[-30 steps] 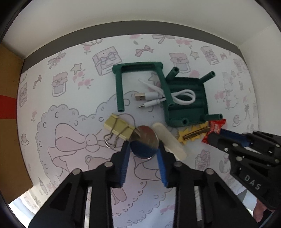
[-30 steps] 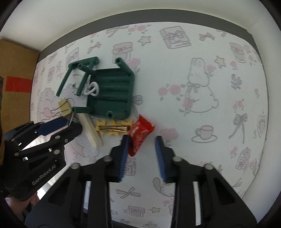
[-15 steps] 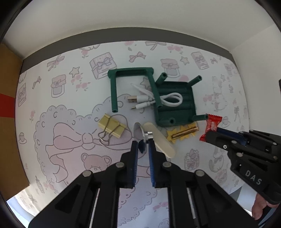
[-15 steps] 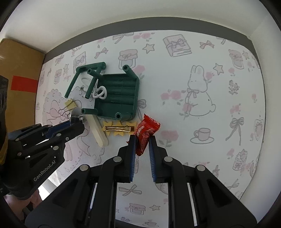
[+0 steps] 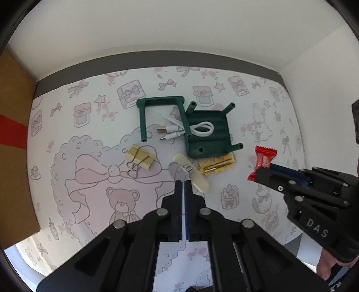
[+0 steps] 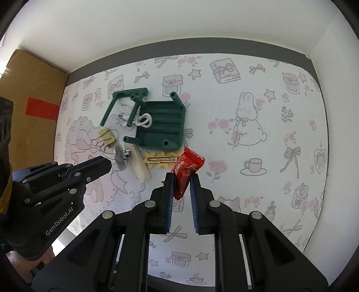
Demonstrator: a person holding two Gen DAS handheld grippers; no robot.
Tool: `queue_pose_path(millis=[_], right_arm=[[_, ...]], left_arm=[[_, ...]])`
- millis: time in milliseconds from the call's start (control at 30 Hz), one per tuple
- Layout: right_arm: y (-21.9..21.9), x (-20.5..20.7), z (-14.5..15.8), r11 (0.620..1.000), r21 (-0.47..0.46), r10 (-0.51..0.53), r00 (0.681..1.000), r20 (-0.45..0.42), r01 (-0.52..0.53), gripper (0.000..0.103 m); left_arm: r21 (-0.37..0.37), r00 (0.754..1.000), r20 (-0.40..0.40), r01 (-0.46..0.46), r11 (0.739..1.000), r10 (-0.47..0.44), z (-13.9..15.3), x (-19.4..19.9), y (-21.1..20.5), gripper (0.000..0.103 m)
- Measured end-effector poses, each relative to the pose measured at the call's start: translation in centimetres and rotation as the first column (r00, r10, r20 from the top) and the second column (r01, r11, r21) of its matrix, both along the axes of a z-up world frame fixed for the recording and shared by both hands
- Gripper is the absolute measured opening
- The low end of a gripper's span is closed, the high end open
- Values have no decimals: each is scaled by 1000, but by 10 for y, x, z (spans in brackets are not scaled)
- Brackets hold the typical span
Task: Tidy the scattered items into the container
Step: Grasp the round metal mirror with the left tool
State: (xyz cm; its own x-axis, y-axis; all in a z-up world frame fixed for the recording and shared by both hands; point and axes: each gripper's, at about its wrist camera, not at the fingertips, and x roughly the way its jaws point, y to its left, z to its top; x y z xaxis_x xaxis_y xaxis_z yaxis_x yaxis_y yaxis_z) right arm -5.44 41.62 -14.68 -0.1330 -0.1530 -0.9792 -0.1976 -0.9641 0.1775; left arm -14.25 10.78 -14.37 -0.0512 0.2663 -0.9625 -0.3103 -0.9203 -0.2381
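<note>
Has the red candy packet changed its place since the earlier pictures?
Yes. The red candy packet lay beside the yellow hair clip on the mat; now the right gripper has it pinched, lifted clear of the clip.

A home-like setting is suggested, though its exact kind cannot be told. A counter [image 6: 258, 94] is covered with a white cloth printed with pink bows, jam jars, a bear and a rabbit. Behind the counter a grey strip [image 6: 202, 45] and a plain white wall [image 6: 179, 20] are seen; left of the counter a brown cardboard box [image 6: 29, 94] with red tape is set.
</note>
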Motion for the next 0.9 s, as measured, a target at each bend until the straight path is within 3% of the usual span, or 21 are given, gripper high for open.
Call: queue_pose_path(millis=[533, 900], right_arm=[[-9, 26, 34, 1000, 2, 11, 997, -71, -11, 15], [-9, 37, 37, 999, -2, 42, 996, -77, -42, 15]], left_arm=[[56, 996, -67, -51, 997, 55, 38, 27, -28, 0], [63, 998, -17, -62, 996, 64, 24, 32, -26, 1]])
